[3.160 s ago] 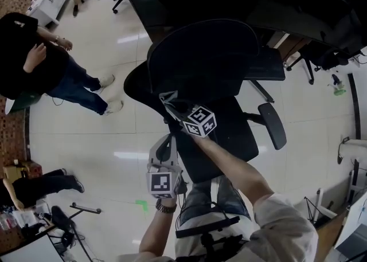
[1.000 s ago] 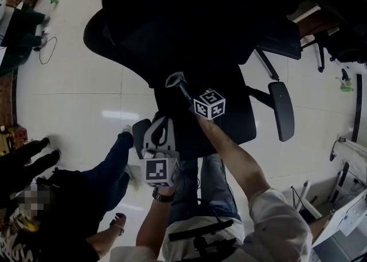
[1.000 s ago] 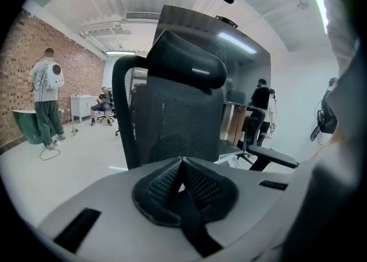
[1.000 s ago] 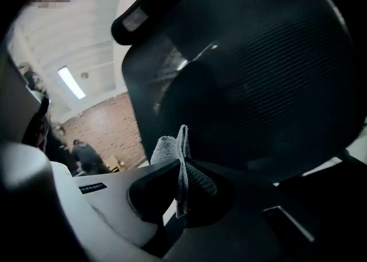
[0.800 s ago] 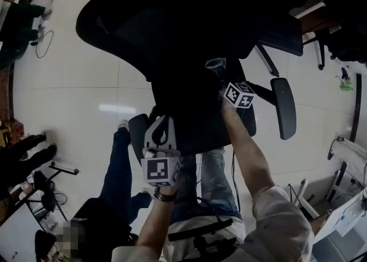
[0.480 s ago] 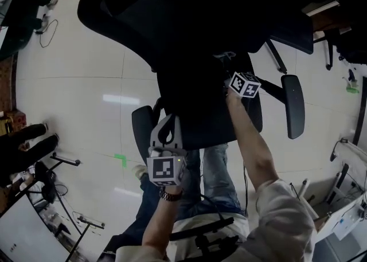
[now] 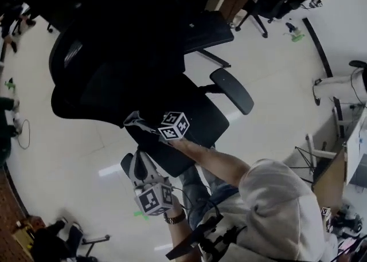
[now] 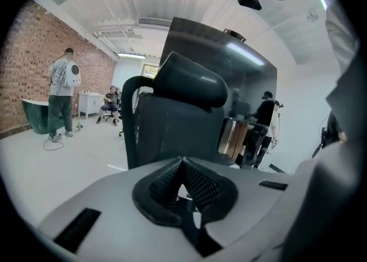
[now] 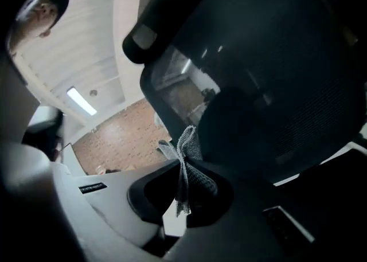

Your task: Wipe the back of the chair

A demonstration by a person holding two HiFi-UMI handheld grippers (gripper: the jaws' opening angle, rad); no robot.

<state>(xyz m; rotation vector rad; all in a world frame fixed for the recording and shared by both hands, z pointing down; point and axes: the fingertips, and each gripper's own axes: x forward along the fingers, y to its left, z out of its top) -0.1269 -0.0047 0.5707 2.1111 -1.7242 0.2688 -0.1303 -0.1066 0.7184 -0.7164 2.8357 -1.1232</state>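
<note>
A black office chair fills the head view, its mesh back (image 7: 114, 54) at upper left and its seat (image 7: 200, 123) below. My right gripper (image 7: 144, 123) is shut on a grey cloth (image 7: 133, 119) and holds it against the lower edge of the chair back. In the right gripper view the cloth (image 9: 184, 157) sticks up from between the shut jaws, right against the dark mesh back (image 9: 275, 83). My left gripper (image 7: 137, 160) hangs lower, beside the seat, shut with nothing in it. In the left gripper view its jaws meet, pointing at the chair (image 8: 183, 112).
The chair's armrest (image 7: 232, 90) juts out to the right. A dark desk and another chair (image 7: 258, 3) stand at the top. White equipment (image 7: 344, 86) and a stand (image 7: 312, 152) are at the right. A person (image 8: 60, 97) stands by a brick wall (image 8: 23, 71).
My right gripper has swept the cloth from the right side of the chair back down to the left. The head view has turned. The left gripper stays low and shut.
</note>
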